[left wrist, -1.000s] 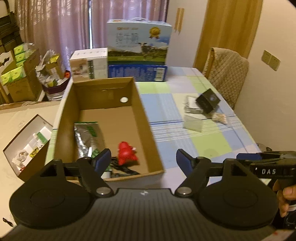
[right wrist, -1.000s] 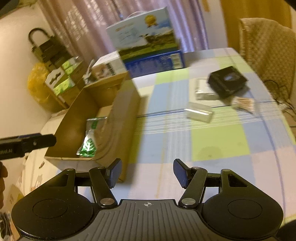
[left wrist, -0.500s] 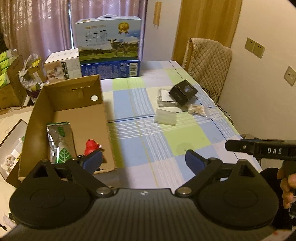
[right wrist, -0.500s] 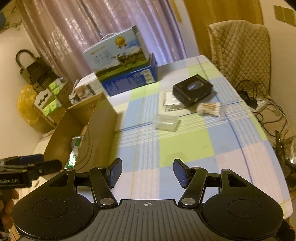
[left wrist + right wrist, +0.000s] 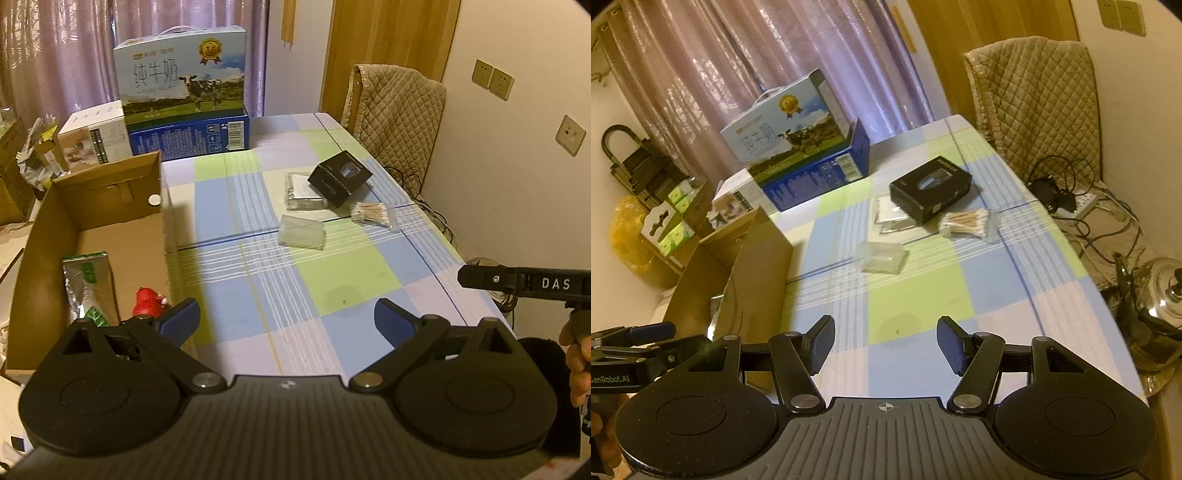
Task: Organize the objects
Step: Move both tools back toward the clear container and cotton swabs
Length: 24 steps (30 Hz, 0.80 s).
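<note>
Both views have swung right since a second ago: the cardboard box [image 5: 92, 236] that filled the left wrist view now sits at its left edge, and the checked tablecloth [image 5: 347, 273] fills the middle. Our left gripper [image 5: 287, 317] is released, its blue-padded fingers spread wide above the near edge of the table, just right of the box's near corner. Our right gripper [image 5: 885, 345] is also released and grasps nothing, hovering over the near squares of the cloth, with a hand [image 5: 576, 354] behind its handle at the right of the left view.

Further out, near the middle of the table, lies a small clear plastic case [image 5: 882, 257], flat, its long axis running roughly across the table. Beyond it a black box [image 5: 931, 194] lies partly on a clear packet [image 5: 888, 218], its long axis slanting toward the far right corner. A bag of cotton swabs [image 5: 966, 221] lies just beside them, swabs running across the table.

Inside the cardboard box we see a green-and-silver pouch [image 5: 88, 284] pointing lengthwise along the box, and a red toy [image 5: 147, 301] beside it. At the far end stands a milk carton case [image 5: 184, 96] beside a white box [image 5: 98, 136]. A chair [image 5: 399, 114] with a quilted cover stands at the far right.
</note>
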Each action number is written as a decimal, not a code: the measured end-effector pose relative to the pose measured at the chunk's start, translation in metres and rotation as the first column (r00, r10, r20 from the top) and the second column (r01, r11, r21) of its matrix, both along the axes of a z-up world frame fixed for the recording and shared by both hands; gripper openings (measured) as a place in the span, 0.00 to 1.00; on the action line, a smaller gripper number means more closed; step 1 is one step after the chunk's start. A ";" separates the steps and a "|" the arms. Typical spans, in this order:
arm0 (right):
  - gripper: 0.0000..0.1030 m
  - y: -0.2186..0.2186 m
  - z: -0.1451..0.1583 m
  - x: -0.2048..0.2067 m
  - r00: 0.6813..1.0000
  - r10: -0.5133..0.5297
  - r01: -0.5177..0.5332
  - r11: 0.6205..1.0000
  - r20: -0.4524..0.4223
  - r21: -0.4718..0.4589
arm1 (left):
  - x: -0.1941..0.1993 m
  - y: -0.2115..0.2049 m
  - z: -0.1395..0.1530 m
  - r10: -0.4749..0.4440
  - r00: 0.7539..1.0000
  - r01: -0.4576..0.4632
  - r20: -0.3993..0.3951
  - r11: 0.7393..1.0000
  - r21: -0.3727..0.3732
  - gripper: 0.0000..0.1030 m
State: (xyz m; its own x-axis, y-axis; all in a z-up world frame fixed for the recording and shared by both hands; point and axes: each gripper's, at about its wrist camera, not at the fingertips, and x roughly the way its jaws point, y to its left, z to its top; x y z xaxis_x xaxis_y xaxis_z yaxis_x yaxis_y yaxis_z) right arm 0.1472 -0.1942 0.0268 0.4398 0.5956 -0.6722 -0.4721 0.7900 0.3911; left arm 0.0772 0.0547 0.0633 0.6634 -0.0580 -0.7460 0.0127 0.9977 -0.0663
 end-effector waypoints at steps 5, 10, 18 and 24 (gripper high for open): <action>0.57 -0.011 0.007 0.018 0.999 -0.005 0.006 1.000 0.033 -0.025 | 0.016 -0.009 -0.006 -0.003 1.000 0.003 0.005 1.000 -0.002 0.97; 0.57 -0.014 0.009 0.044 0.996 0.040 -0.032 0.995 0.085 -0.093 | 0.040 -0.018 -0.016 -0.007 1.000 0.007 0.007 1.000 -0.009 0.97; 0.57 -0.008 -0.011 0.091 0.975 0.182 -0.150 0.963 0.129 -0.222 | 0.084 -0.031 -0.046 -0.014 1.000 0.014 0.006 1.000 0.014 0.97; 0.57 0.006 -0.039 0.127 0.943 0.294 -0.238 0.922 0.153 -0.305 | 0.119 -0.041 -0.076 -0.031 0.999 0.031 0.011 0.999 0.042 0.97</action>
State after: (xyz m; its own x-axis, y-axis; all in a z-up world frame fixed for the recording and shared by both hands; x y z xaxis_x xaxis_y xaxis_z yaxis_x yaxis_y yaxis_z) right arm 0.2743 -0.1883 -0.0121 0.4279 0.5097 -0.7464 -0.7239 0.6878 0.0547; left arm 0.1965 0.0139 -0.0131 0.6704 -0.0477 -0.7405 0.0445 0.9987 -0.0241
